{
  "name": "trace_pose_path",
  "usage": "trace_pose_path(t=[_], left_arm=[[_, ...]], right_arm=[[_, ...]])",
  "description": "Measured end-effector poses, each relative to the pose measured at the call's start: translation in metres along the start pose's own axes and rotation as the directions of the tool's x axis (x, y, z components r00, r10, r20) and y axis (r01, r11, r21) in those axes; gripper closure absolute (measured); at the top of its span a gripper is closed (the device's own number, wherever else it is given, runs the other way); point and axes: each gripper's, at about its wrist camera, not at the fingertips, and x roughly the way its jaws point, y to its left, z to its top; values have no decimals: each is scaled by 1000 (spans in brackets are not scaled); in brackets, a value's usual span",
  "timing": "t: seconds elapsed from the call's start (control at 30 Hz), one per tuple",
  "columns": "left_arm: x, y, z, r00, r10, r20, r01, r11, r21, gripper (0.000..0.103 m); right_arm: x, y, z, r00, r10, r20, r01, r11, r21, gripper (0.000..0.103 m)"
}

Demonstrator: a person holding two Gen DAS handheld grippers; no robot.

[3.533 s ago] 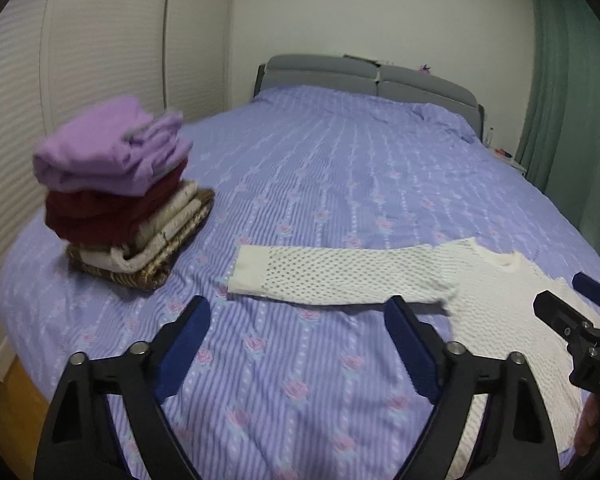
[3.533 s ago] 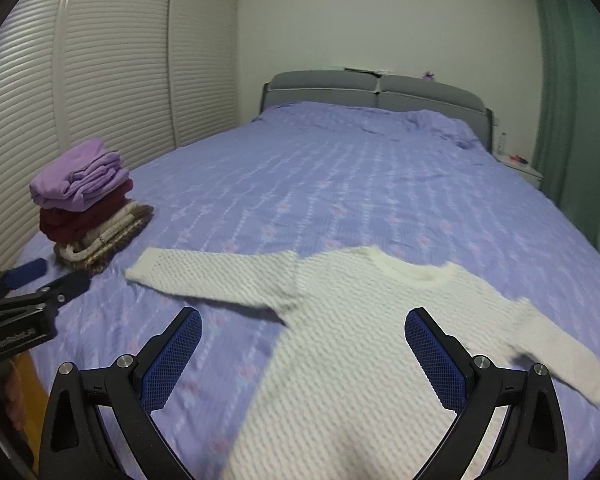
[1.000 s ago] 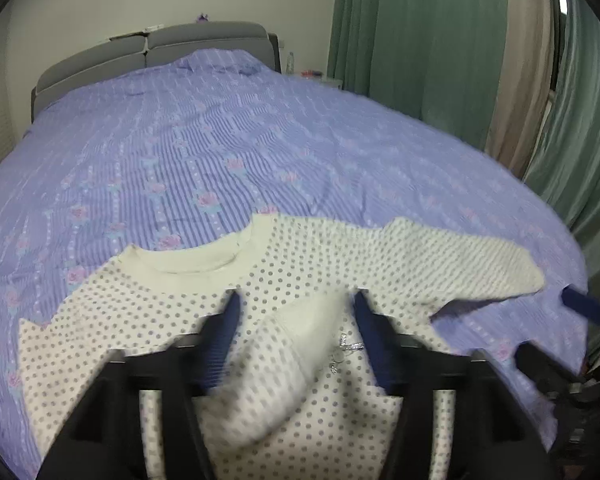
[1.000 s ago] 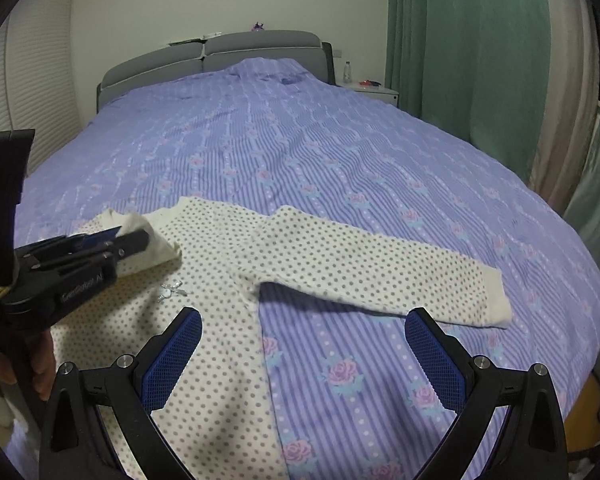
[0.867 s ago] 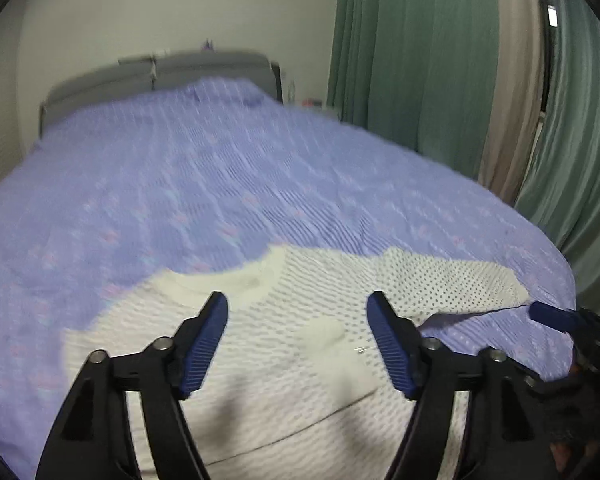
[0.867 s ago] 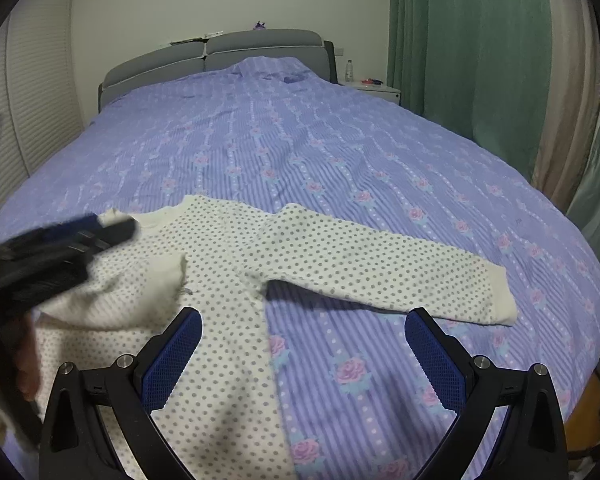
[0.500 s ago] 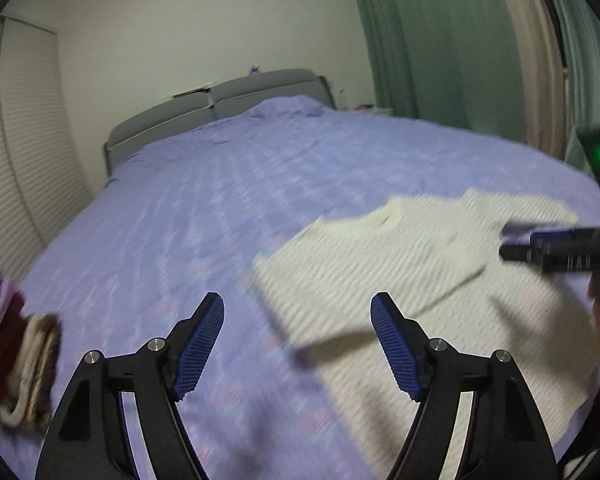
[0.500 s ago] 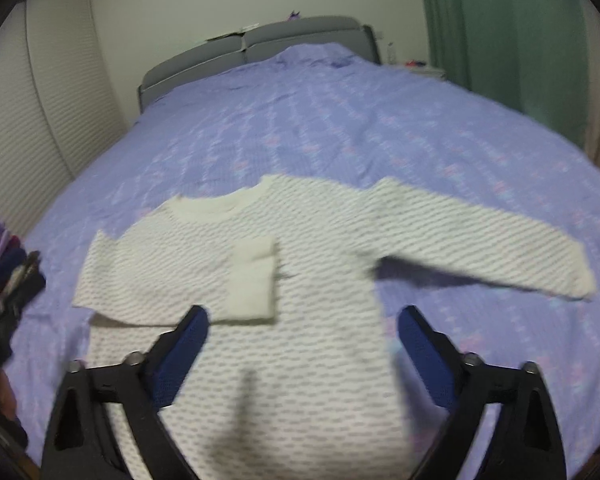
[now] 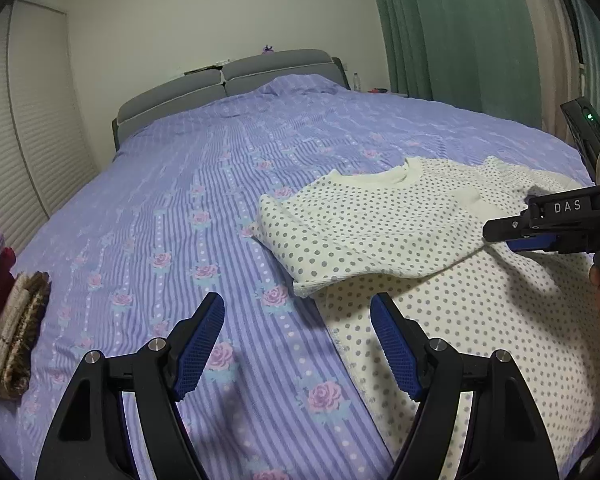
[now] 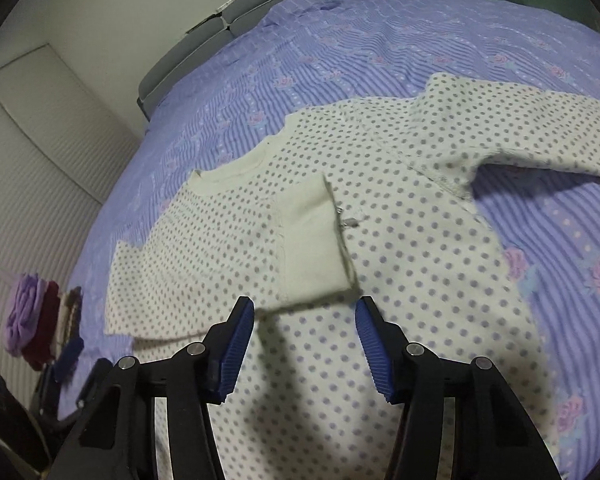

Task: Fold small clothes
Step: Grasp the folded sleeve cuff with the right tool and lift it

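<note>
Now that the left sleeve (image 10: 236,240) has been carried over from its outstretched place on the bedspread (image 9: 188,184) and let go, it lies folded across the chest of the polka-dot top (image 10: 400,264), its plain cuff (image 10: 312,236) resting near the middle just below the neckline (image 10: 236,168). We judge the first fold done; the right sleeve (image 10: 532,136) lies spread out to the side and looks like the next piece to bring in.

Our left gripper (image 9: 298,344) has pulled back from the garment and hovers with its blue pads wide apart and nothing between them, above the bedspread at the top's edge. Our right gripper (image 10: 304,344) hangs over the body of the top, just short of the folded cuff, fingers likewise parted and empty.

From the left wrist we see the right gripper from the side, low over the garment, though its pads there are too hidden to judge. Only the right wrist shows the outstretched sleeve, and a small metallic thing (image 10: 350,222) beside the cuff. Both views catch the pile of folded clothes (image 9: 4,300), well apart at the bed's side.
</note>
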Motion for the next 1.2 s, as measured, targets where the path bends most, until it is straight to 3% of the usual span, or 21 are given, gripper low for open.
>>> trace_pose_path(t=[0.1,0.27,0.47,0.6,0.7,0.87,1.2], left_arm=[[5,1,-2,1000,15,1,-15,1000,5,28],[13,-1,-3,998,55,8,-55,998,16,31],[26,-14,6,994,108,26,-109,994,27,45],[38,-30,11,988,150,28,-151,986,70,54],[47,-36,12,978,209,14,-209,974,89,70],[39,-27,9,972,234,25,-234,971,36,77],[43,-23,-2,981,184,-63,-185,983,-1,81]], right_arm=[[5,2,2,1000,-17,9,17,1000,2,57],[1,-3,9,999,-10,37,9,999,32,88],[-31,15,26,984,-39,173,52,996,-69,91],[-43,15,41,978,-27,205,44,996,-79,91],[-53,16,46,974,-13,224,34,995,-89,91],[-63,18,46,962,-6,271,38,993,-112,91],[-40,0,0,983,-72,170,104,977,-188,91]])
